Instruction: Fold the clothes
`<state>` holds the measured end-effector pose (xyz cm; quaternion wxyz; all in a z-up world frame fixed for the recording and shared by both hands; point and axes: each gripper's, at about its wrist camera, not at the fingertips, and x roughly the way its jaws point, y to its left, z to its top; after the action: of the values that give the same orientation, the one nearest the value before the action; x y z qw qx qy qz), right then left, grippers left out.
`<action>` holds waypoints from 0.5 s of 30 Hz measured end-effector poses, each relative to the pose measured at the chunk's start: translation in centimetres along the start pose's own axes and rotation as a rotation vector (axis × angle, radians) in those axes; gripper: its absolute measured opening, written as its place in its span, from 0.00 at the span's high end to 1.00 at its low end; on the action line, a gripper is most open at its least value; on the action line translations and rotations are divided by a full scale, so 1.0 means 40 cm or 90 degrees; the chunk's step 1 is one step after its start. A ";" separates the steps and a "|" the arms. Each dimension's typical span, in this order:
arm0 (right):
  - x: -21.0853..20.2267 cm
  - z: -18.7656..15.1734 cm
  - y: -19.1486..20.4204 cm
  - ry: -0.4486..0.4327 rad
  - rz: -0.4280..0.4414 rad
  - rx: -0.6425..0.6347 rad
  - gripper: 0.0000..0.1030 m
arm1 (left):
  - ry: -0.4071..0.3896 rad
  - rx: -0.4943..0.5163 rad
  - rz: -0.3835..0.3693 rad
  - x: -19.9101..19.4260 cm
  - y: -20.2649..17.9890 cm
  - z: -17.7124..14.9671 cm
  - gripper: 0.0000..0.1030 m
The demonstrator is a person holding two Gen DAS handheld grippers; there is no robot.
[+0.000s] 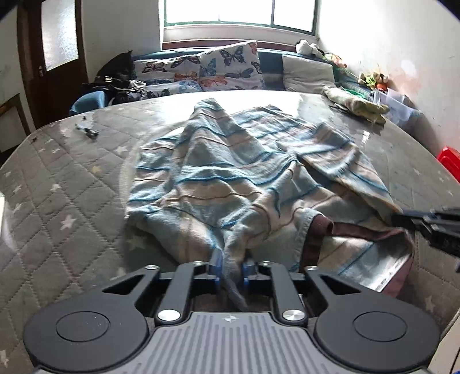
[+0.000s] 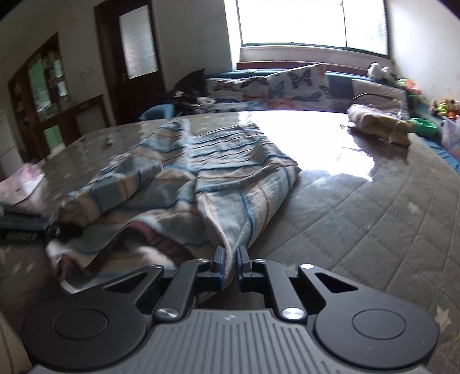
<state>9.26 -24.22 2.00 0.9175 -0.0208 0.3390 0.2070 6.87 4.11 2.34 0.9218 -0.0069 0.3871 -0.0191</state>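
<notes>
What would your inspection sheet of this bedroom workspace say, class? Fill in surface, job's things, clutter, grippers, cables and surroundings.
Surface: quilted grey mattress with star print, glare at its far end.
Job's things: striped blue garment, rumpled and unfolded, brown collar facing the cameras.
Clutter: yellowish cloth at the far right; small dark bits at the far left.
Grippers: left gripper shut on the garment's near edge; right gripper likewise.
Cables: nothing seen.
Surroundings: butterfly pillows, window, dark door, soft toys, red stool.

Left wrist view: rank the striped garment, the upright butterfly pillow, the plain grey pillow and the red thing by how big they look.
1. Striped garment, though nearest.
2. Butterfly pillow.
3. Grey pillow, slightly smaller.
4. Red thing, cut off at the edge, so unsure.
</notes>
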 end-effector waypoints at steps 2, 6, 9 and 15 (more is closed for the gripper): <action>-0.019 -0.008 0.012 0.010 0.010 -0.022 0.93 | 0.006 -0.001 -0.001 -0.013 0.017 -0.009 0.86; -0.043 0.016 0.030 0.000 0.016 -0.052 0.86 | 0.011 0.005 -0.002 -0.024 0.029 -0.011 0.77; -0.026 0.068 0.045 -0.020 0.013 -0.077 0.77 | -0.009 0.017 -0.003 -0.032 0.016 0.007 0.58; 0.079 0.149 0.070 -0.010 -0.004 -0.130 0.72 | -0.039 0.058 -0.018 -0.017 -0.028 0.056 0.53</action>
<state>13.99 -19.46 4.89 0.9138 -0.1134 0.3090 0.2379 7.96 3.03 4.45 0.9323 0.0289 0.3571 -0.0491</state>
